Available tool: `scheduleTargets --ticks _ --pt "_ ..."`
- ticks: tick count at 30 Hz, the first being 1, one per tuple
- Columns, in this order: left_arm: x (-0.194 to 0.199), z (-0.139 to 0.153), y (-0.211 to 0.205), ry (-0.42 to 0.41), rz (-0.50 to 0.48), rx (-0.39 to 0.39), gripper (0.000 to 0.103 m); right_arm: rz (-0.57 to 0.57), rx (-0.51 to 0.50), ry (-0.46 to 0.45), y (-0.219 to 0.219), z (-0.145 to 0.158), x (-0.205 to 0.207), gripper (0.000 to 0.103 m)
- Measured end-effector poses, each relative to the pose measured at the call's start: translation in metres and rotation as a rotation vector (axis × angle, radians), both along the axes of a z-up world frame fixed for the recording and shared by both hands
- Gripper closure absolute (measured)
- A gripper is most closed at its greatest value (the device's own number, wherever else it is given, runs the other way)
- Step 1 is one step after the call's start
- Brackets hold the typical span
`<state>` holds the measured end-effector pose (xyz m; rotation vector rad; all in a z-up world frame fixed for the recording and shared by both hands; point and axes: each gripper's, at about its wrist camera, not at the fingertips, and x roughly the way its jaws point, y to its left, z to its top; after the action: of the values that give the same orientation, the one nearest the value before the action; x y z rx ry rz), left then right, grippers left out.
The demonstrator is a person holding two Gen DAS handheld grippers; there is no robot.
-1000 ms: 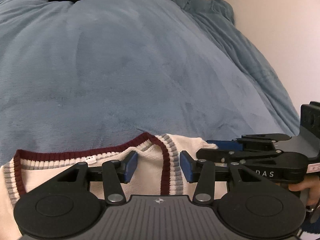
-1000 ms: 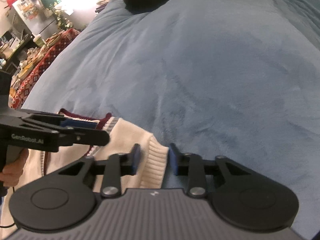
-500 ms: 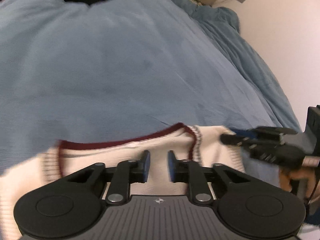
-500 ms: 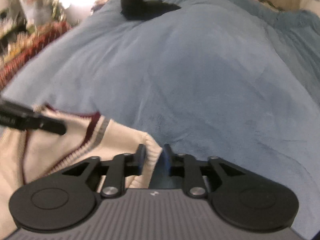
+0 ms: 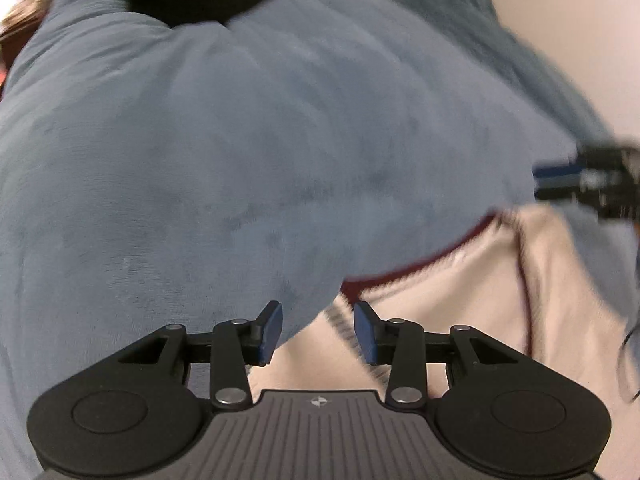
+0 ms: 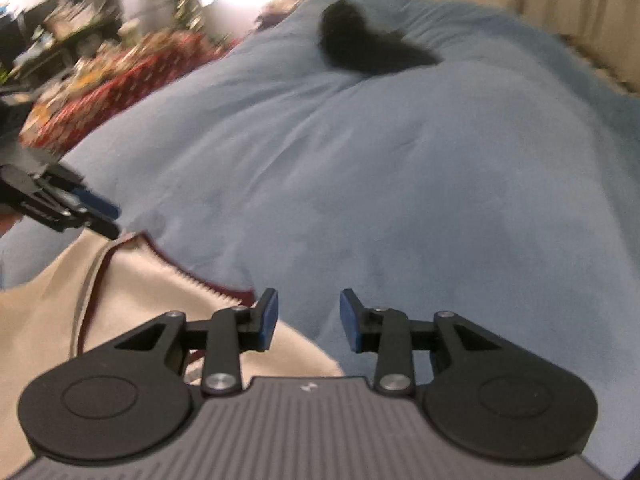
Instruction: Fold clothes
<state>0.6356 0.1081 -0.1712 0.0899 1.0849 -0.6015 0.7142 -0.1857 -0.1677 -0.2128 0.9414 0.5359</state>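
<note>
Below left tool (image 5: 318, 330): cream sweater (image 5: 460, 304), unheld.

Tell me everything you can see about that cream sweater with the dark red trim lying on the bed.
The cream sweater looks like a soft knit, edged with a dark red band and thin grey stripes beside it. It lies spread and slightly rumpled on a blue fleece blanket, not yet folded as far as shows. Only part of it is visible in each view, and motion blur hides the finer details. Neither gripper holds it: the left gripper hangs over its striped edge, jaws opening, and the right gripper hovers open beside its corner.
</note>
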Motion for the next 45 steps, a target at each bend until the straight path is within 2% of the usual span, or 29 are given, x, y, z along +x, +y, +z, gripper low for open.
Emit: scheduleTargets --ticks 3,15,16,17,18,19,20,23,25,27,31,34,36,38,39,40,41,42,45 --pt "0.002 -0.005 -0.003 -0.007 -0.053 0.015 0.064 0.053 -0.008 0.054 0.007 -0.011 0.007 0.073" --pt "0.008 -0.026 -0.018 -0.015 -0.157 0.100 0.064 0.188 -0.120 0.104 0.030 -0.039 0.015 0.070" --pt "0.008 -0.025 -0.020 -0.012 -0.173 0.096 0.074 0.199 -0.126 0.108 0.030 -0.039 0.016 0.071" --pt "0.008 -0.024 -0.021 0.001 -0.186 0.084 0.090 0.207 -0.125 0.116 0.031 -0.038 0.015 0.076" --pt "0.008 -0.023 -0.022 0.010 -0.189 0.079 0.096 0.214 -0.120 0.127 0.032 -0.037 0.015 0.091" --pt "0.005 -0.021 -0.025 -0.002 -0.192 0.091 0.097 0.218 -0.125 0.127 0.034 -0.036 0.012 0.097" --pt "0.000 -0.018 -0.027 -0.035 -0.189 0.113 0.097 0.220 -0.140 0.103 0.037 -0.034 0.007 0.098" --pt "-0.017 0.004 -0.026 -0.188 -0.103 0.104 0.098 0.192 -0.165 0.005 0.042 -0.021 -0.007 0.099" --pt "-0.018 0.018 -0.017 -0.239 -0.028 0.059 0.098 0.141 -0.149 -0.058 0.040 -0.008 -0.009 0.100" --pt "-0.014 0.022 -0.010 -0.252 0.032 0.030 0.098 0.108 -0.136 -0.087 0.039 -0.003 -0.005 0.100" --pt "-0.005 -0.004 -0.019 -0.225 0.044 0.097 0.098 0.085 -0.182 -0.065 0.044 -0.031 0.003 0.100" --pt "-0.001 -0.025 -0.023 -0.192 0.049 0.135 0.096 0.032 -0.156 -0.025 0.042 -0.046 0.009 0.099" --pt "0.000 -0.030 -0.023 -0.183 0.068 0.132 0.092 -0.004 -0.120 -0.010 0.041 -0.048 0.012 0.098" --pt "0.006 -0.026 -0.016 -0.147 0.102 0.091 0.089 -0.046 -0.060 0.010 0.032 -0.042 0.017 0.095" --pt "0.007 -0.023 -0.011 -0.139 0.126 0.069 0.087 -0.065 -0.032 0.016 0.029 -0.039 0.018 0.090" --pt "0.007 -0.018 -0.007 -0.141 0.154 0.052 0.079 -0.085 -0.006 0.015 0.025 -0.035 0.019 0.080" --pt "0.007 -0.013 -0.002 -0.144 0.182 0.035 0.070 -0.107 0.018 0.012 0.020 -0.031 0.018 0.075" --pt "0.007 -0.007 0.003 -0.166 0.214 0.030 0.069 -0.128 0.042 0.009 0.016 -0.027 0.017 0.070" --pt "0.008 0.009 0.018 -0.215 0.287 0.044 0.068 -0.199 0.088 -0.006 0.001 -0.014 0.018 0.070"
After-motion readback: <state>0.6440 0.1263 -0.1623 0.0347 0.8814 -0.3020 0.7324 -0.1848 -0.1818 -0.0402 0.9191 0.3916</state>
